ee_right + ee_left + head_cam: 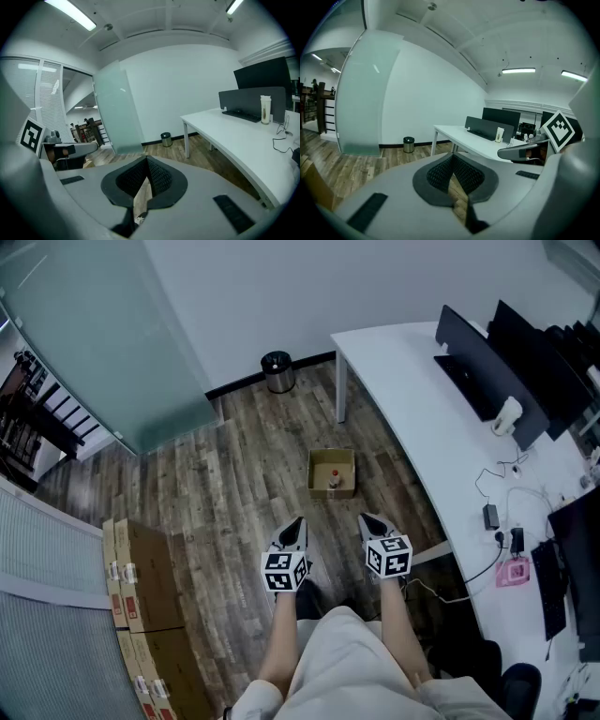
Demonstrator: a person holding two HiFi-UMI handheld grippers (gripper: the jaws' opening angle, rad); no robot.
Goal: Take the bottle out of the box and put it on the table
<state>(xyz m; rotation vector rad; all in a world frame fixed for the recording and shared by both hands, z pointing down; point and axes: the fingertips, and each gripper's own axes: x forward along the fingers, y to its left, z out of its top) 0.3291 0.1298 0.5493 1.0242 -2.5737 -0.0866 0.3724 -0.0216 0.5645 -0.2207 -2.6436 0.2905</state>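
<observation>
Head view shows the bottle [334,479] standing inside the open box [320,459] on the floor, well apart from both tools and beside the table [403,399]. The left gripper [297,524] and right gripper [371,523] are both clenched on nothing. A reach made with the jaws closed would likely tip the bottle, or snag the box wall and drag it. The bottle looks small, so a grip on it may slip.
</observation>
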